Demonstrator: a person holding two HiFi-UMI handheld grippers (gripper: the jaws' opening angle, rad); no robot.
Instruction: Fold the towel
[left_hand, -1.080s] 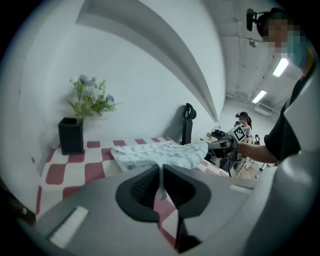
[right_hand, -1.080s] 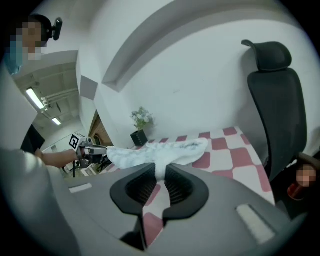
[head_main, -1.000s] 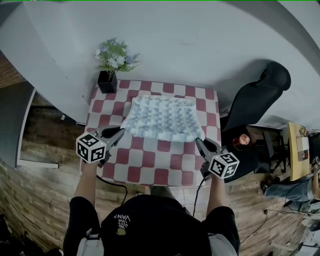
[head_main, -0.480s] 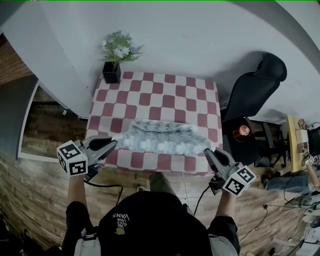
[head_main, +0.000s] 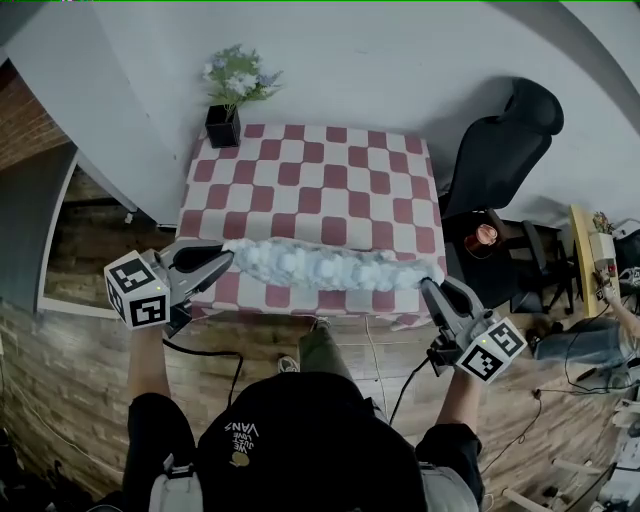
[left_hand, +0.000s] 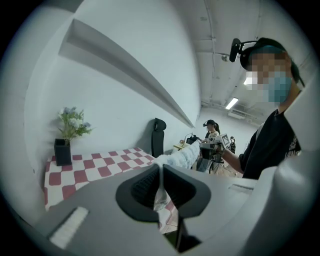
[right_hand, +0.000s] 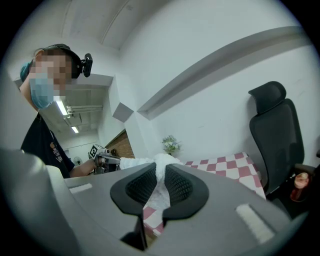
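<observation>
The towel (head_main: 320, 268) hangs above the near edge of the checked worktop (head_main: 310, 160), bunched into a rope-like band strung from the near-left corner to the near-right. Laid down this gathered, it would likely trap creases in the fold, or its slack middle could drop past the near edge. The left hand-held gripper (head_main: 224, 260) is clamped almost closed on one end of the towel, and the right hand-held gripper (head_main: 432, 288) grips the other end the same way. Each pair of jaws pinches only a little fabric, so a sharp pull apart could slip an end free.
</observation>
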